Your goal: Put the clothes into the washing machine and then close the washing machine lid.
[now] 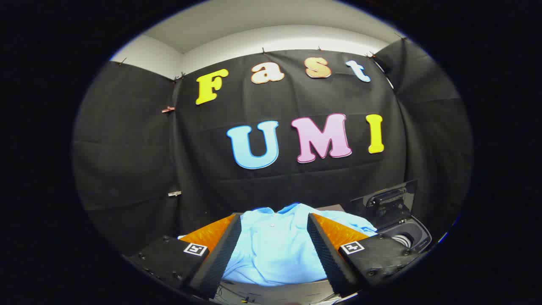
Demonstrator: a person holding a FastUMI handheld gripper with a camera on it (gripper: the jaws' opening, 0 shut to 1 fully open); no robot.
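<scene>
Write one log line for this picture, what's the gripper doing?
gripper: open, fingers either side of the light blue shirt, not gripping | washing machine: beyond right finger, lid up | step: grasp not yet made

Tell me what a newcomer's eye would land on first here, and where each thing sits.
The light blue shirt stands out most, lying flat between and just ahead of the open tool, whose fingers are spread to either side of it. Beyond the right finger sits the washing machine with its dark lid raised.

Staged recording booth: black cloth walls (pixel 127 161) clipped up, white room wall (pixel 271 36) above.
</scene>
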